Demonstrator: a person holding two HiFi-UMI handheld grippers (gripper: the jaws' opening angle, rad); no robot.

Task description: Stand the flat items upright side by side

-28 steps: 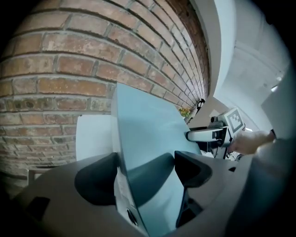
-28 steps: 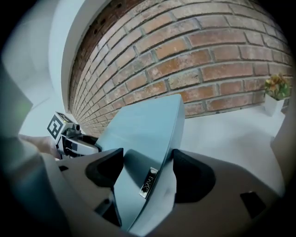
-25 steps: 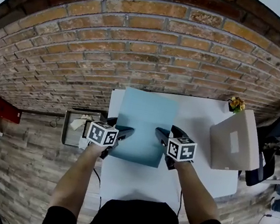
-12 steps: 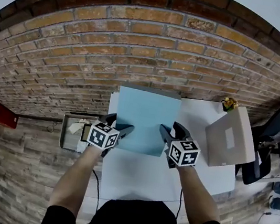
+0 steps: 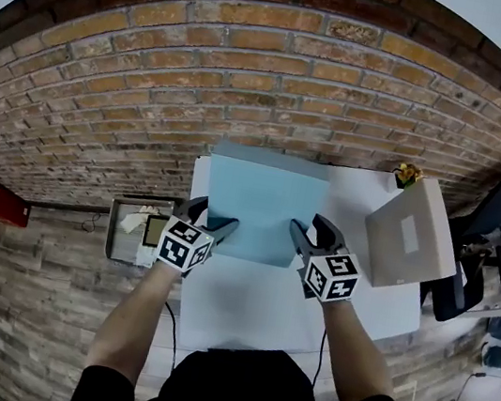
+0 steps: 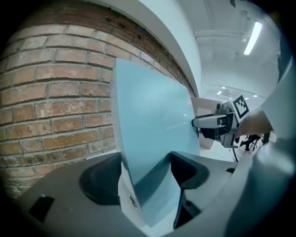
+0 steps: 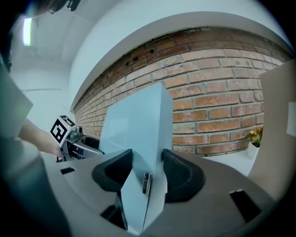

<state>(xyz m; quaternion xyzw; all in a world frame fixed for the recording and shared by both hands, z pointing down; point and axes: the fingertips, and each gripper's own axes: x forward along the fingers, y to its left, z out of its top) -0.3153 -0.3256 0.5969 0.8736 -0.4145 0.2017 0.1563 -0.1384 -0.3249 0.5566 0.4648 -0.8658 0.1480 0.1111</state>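
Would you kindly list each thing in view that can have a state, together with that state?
blue flat box: tipped up near upright, held at both side edges.
left claw: shut on the blue flat box; its jaws have just been closing on it.
right claw: shut on the blue flat box; its jaws have just been closing on it.
beige box: stands on edge, right of the blue flat box, untouched.

Two flat items, one blue flat item and one tan flat item; two grippers, left gripper and right gripper; one potted flower.
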